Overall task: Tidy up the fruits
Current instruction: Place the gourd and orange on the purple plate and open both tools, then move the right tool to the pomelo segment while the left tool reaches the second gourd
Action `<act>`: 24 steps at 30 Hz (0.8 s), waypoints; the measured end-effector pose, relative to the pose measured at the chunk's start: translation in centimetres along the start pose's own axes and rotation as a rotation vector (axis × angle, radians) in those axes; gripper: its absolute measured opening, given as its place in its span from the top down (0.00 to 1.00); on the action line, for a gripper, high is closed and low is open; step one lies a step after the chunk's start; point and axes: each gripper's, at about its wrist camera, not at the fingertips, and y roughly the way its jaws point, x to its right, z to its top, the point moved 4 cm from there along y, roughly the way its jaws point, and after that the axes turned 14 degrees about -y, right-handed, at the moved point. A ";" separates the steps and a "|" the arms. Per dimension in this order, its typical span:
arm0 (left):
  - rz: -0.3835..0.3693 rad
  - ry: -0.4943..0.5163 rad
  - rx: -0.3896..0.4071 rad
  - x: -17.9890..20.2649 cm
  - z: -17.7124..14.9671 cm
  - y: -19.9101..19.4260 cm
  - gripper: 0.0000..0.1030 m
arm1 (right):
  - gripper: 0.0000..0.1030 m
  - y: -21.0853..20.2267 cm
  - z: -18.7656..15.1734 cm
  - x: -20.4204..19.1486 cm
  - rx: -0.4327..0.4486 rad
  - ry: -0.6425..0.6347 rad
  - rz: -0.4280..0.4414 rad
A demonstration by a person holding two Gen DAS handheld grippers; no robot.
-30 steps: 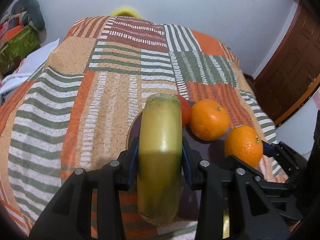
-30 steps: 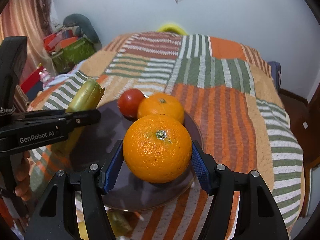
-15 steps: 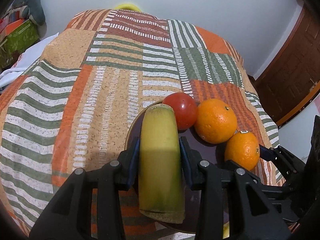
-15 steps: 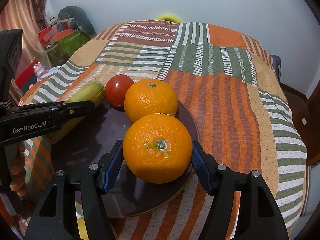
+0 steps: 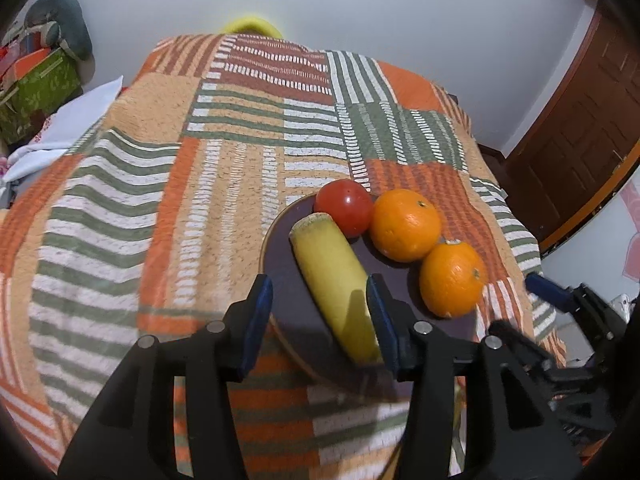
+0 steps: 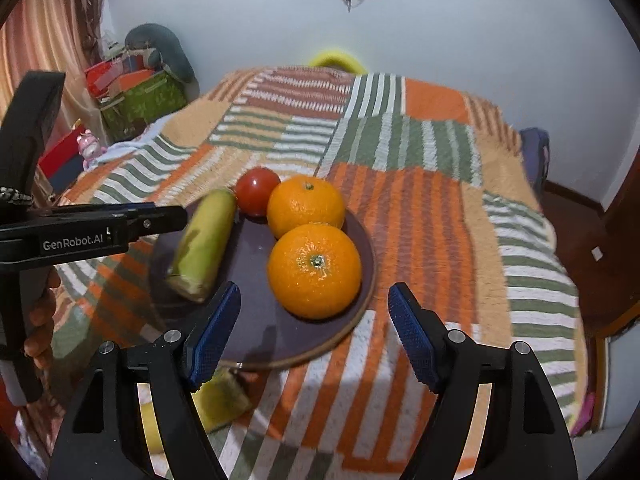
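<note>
Both fruits are being released onto the plate (image 6: 362, 240): banana piece (image 5: 336, 276) from the spread-open left gripper (image 5: 320, 320), near orange (image 6: 315, 270) from the spread-open right gripper (image 6: 314, 332).

Ahead of your right gripper (image 6: 314, 330), the dark plate (image 6: 260, 322) looks glazed and glossy, and the nearer orange (image 6: 315, 270) has dimpled, slightly shiny peel. The tomato (image 6: 256, 191) is smooth and glossy. Beneath lies a coarse woven blanket (image 6: 432, 216). Your pads (image 6: 212, 330) are textured blue rubber.
</note>
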 end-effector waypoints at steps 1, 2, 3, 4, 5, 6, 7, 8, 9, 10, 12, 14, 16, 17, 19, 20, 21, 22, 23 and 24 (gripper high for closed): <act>0.002 0.004 0.006 -0.1 -0.3 -0.7 0.53 | 0.29 -0.8 0.0 -0.1 0.009 -0.003 -0.007; 0.002 0.008 0.011 -0.1 -0.5 -1.4 0.53 | 0.28 -1.5 0.0 -0.2 0.019 -0.006 -0.012; 0.003 0.012 0.018 -0.1 -0.8 -2.1 0.53 | 0.28 -2.5 -0.1 -0.4 0.031 -0.010 -0.018; 0.004 0.021 0.028 -0.1 -1.2 -3.3 0.53 | 0.28 -3.2 -0.2 -0.6 0.039 -0.012 -0.023; 0.003 0.027 0.035 -0.1 -1.5 -4.0 0.53 | 0.28 -3.9 -0.3 -0.8 0.046 -0.014 -0.030; 0.000 0.035 0.045 -0.1 -2.0 -5.1 0.53 | 0.28 -4.9 -0.5 -1.1 0.055 -0.016 -0.038; -0.003 0.044 0.051 0.0 -2.5 -6.0 0.53 | 0.28 -5.6 -0.7 -1.3 0.061 -0.017 -0.043; -0.005 0.055 0.054 0.1 -2.9 -6.8 0.53 | 0.28 -6.4 -1.0 -1.6 0.066 -0.015 -0.049; -0.008 0.066 0.058 0.3 -3.4 -7.6 0.53 | 0.28 -6.9 -1.3 -1.8 0.070 -0.012 -0.048; -0.013 0.076 0.065 0.3 -4.1 -8.7 0.53 | 0.28 -7.5 -1.6 -2.1 0.071 -0.010 -0.044; -0.019 0.086 0.069 0.4 -5.0 -10.2 0.53 | 0.28 -8.9 -2.5 -2.7 0.078 -0.016 -0.044; -0.026 0.103 0.067 0.4 -6.4 -11.7 0.53 | 0.28 -10.0 -3.6 -3.3 0.075 -0.027 -0.054; -0.027 0.122 0.067 0.4 -7.8 -13.0 0.50 | 0.28 -11.1 -5.0 -3.8 0.060 -0.038 -0.062; -0.020 0.134 0.070 0.3 -8.6 -13.6 0.46 | 0.28 -11.4 -5.5 -4.0 0.053 -0.044 -0.064; 0.002 0.165 0.080 0.2 -10.1 -14.7 0.44 | 0.28 -12.0 -6.6 -4.5 0.033 -0.065 -0.076; 0.011 0.182 0.082 0.1 -10.8 -15.2 0.44 | 0.28 -12.1 -7.3 -4.7 0.019 -0.081 -0.091; 0.015 0.191 0.084 0.1 -11.3 -15.5 0.43 | 0.27 -12.1 -7.7 -4.9 0.010 -0.087 -0.100; 0.018 0.199 0.088 0.0 -12.1 -16.0 0.41 | 0.26 -12.2 -8.4 -5.0 -0.002 -0.088 -0.104; 0.019 0.199 0.088 -0.1 -12.6 -16.3 0.39 | 0.23 -12.0 -9.1 -5.1 -0.018 -0.083 -0.098; 0.017 0.197 0.085 -0.3 -13.2 -16.6 0.39 | 0.22 -12.3 -9.9 -5.4 -0.026 -0.076 -0.096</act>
